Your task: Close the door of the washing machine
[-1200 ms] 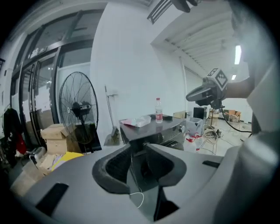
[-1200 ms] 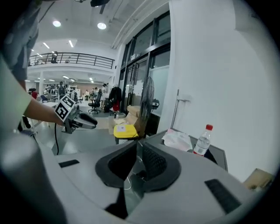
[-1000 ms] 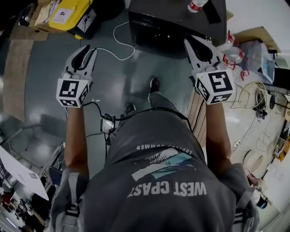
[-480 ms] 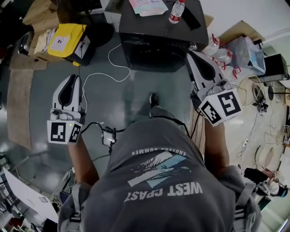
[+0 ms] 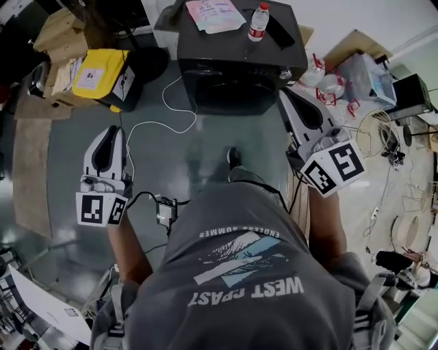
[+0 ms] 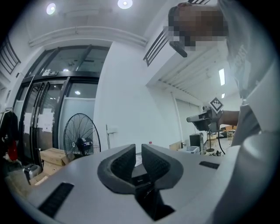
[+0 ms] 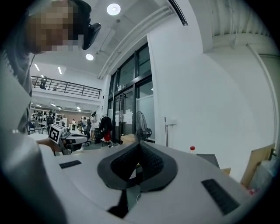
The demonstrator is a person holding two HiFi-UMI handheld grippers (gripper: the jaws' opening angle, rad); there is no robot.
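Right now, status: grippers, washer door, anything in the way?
Left gripper empty, jaws just closing, a slit apart; right gripper shut, empty. Washing machine ahead, door looks shut from above. White cable on floor before it.

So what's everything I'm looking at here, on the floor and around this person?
washing machine: one, black, top centre on the floor
bottle: one, clear with red cap, on the machine's top
flat packet: one, pink and pale blue, on the machine's top
cable: one, white, looped on the floor before the machine
case: one, yellow, floor left of the machine
cardboard boxes: several, brown, top left
fan: one, black, by the glass doors
left gripper: one, white, jaws just been closing, a narrow gap left, nothing between
right gripper: one, white, shut, empty
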